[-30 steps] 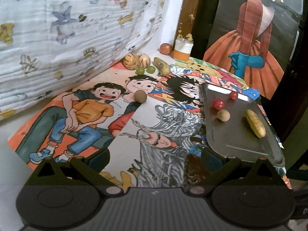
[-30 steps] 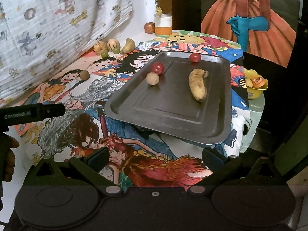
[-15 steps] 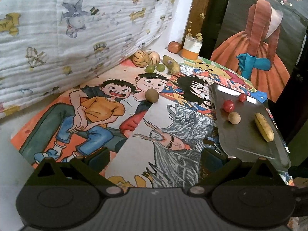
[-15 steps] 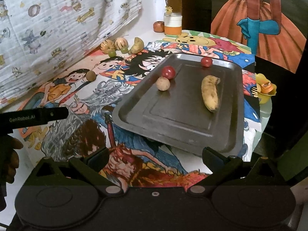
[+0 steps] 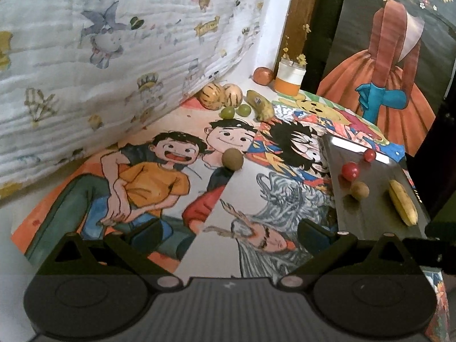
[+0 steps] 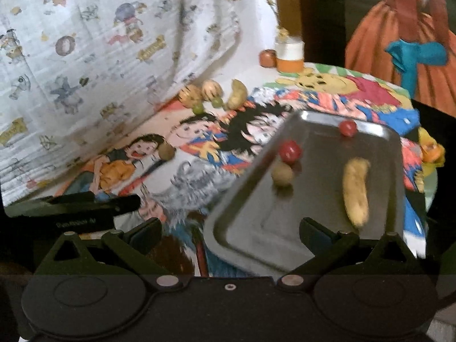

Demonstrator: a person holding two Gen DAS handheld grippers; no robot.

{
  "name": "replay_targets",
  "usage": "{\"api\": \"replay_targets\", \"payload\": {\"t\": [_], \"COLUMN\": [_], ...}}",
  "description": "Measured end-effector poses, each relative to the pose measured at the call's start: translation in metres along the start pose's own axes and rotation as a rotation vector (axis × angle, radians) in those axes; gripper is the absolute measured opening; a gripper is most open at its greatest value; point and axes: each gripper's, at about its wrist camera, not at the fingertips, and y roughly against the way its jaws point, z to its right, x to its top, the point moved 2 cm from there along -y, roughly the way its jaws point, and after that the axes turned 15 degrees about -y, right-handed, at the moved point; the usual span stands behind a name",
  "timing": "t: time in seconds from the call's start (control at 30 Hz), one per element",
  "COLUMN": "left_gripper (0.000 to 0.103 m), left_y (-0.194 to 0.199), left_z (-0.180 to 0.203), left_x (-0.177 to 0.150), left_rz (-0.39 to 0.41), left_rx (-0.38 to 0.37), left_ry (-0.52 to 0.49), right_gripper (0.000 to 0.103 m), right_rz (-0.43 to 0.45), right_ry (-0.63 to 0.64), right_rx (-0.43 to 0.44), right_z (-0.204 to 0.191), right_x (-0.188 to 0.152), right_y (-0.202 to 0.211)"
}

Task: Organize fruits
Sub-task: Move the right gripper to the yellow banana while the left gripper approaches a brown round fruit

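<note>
Left wrist view: left gripper (image 5: 228,228) fingers spread wide, empty, with the round brown fruit (image 5: 232,158) loose on the tabletop straight ahead between them. Grabbing it looks next, then the dark metal tray (image 5: 370,205) to their right. Right gripper (image 6: 228,228) also gapes empty.

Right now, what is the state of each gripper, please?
Left gripper: open, holding nothing.
Right gripper: open, holding nothing, over the near edge of the metal tray.
</note>
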Motion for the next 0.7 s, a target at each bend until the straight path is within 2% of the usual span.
{"api": "replay_targets", "payload": {"t": [0.27,0.4,0.47,0.63,0.7], "left_gripper": [0.103,0.103,0.103,0.099,0.097], "left_y": [-0.022,-0.036,-0.046,-0.069,-0.076], "left_z": [-0.007,-0.004,-0.003,-0.009,-0.01], "left_x": [0.015,0.029,0.036,0.045,0.045], "left_rz": [0.001,0.009,-0.013,-0.059,-0.057], "left_rx": [0.044,0.063,0.082,0.068,0.082], "left_ry": [0.096,0.091,0.087,0.153,0.15], "right_gripper": [0.102,0.102,0.102,0.101,0.097], "right_rz": [-0.021,-0.069,-0.095,-0.116,-0.114], "right_ry": [0.02,-0.045,-0.019,0.041,0.06], "right_rx": [0.098,0.154,0.19,0.157,0.139], "right_z": [-0.016,-0.025,-0.033,-0.037,-0.034], "right_x": [0.084,0.136,0.157,0.192,0.198], "right_y": [-0.023,-0.047,-0.065,-0.126,-0.15]}}
